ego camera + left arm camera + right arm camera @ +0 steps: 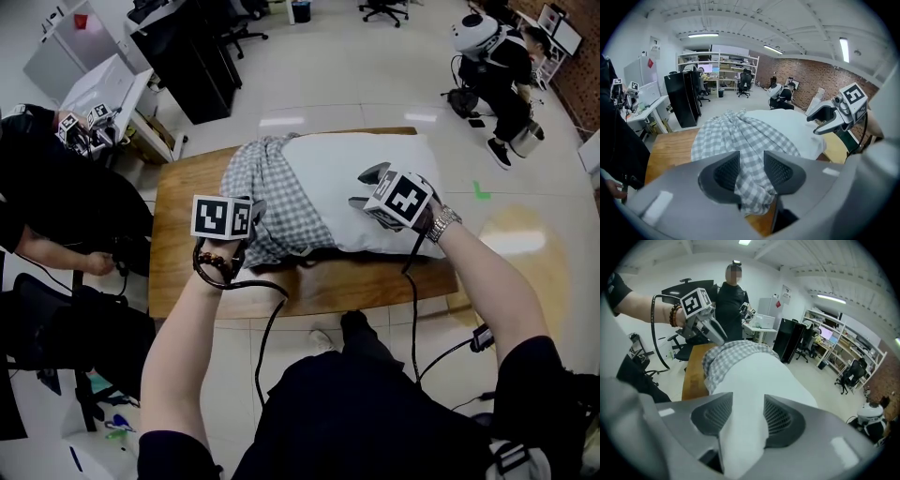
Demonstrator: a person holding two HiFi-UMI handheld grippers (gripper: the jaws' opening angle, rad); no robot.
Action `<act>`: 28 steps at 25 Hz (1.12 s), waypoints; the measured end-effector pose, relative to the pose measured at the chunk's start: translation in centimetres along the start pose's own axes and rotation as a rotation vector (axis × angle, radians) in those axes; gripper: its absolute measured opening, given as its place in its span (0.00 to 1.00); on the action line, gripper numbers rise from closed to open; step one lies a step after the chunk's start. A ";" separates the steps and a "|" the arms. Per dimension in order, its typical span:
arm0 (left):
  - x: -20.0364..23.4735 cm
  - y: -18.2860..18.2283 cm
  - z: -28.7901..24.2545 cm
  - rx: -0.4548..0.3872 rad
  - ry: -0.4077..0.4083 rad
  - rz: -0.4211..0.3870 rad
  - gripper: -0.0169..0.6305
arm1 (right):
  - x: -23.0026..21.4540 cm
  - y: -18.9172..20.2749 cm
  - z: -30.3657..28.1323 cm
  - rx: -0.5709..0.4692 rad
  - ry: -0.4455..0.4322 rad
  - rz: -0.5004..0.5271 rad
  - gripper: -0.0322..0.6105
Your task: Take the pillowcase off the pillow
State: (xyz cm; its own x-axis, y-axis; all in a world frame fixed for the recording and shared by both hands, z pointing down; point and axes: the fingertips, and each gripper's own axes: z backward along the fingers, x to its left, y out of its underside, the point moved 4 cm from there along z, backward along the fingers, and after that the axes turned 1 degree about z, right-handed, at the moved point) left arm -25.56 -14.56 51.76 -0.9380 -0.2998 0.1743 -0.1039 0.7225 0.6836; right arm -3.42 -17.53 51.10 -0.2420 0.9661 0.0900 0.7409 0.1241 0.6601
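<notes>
At the near side of a wooden table (pixel 178 262), the left gripper (pixel 751 161) pinches a bunch of the grey checked pillowcase (pixel 272 202). To its right, the right gripper (pixel 749 404) is clamped on the near edge of the white pillow (pixel 352 155). The pillow lies across the table, its left end inside the pillowcase and the rest bare. A black cabinet (pixel 192 66) stands farther off.

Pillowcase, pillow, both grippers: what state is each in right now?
pillow: mostly bare, lying on the table
pillowcase: partly off, bunched over the pillow's left end
left gripper: closed on pillowcase cloth
right gripper: closed on the pillow's bare corner
</notes>
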 end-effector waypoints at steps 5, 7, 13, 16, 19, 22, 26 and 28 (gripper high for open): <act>-1.3 2.4 0.8 -0.021 -0.023 -0.010 0.32 | 2.8 0.3 -0.3 -0.005 -0.004 0.016 0.42; -1.6 3.5 0.9 -0.026 -0.036 -0.009 0.36 | 3.7 0.5 -0.7 -0.012 0.002 0.028 0.46; -2.4 6.5 0.6 -0.017 -0.056 0.005 0.44 | 6.2 1.5 -2.3 -0.006 0.043 0.078 0.56; -2.5 8.1 0.1 -0.005 -0.073 0.025 0.48 | 7.1 2.5 -3.4 0.031 0.080 0.114 0.59; -2.4 9.4 -0.8 0.013 -0.085 0.057 0.48 | 7.3 3.3 -4.8 0.066 0.144 0.164 0.63; -2.1 10.6 -2.0 0.038 -0.093 0.101 0.49 | 7.2 4.1 -6.2 0.095 0.199 0.210 0.64; -1.4 11.4 -3.4 0.055 -0.105 0.134 0.49 | 6.7 4.8 -7.8 0.107 0.244 0.229 0.64; -1.1 11.8 -4.0 0.060 -0.118 0.142 0.48 | 6.6 5.3 -8.5 0.114 0.267 0.244 0.63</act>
State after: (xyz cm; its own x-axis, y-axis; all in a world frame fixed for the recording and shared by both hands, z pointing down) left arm -24.41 -8.21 62.45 -0.9764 -0.1198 0.1796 0.0160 0.7894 0.6136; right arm -6.38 -12.41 61.56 -0.1935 0.8790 0.4357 0.8583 -0.0635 0.5092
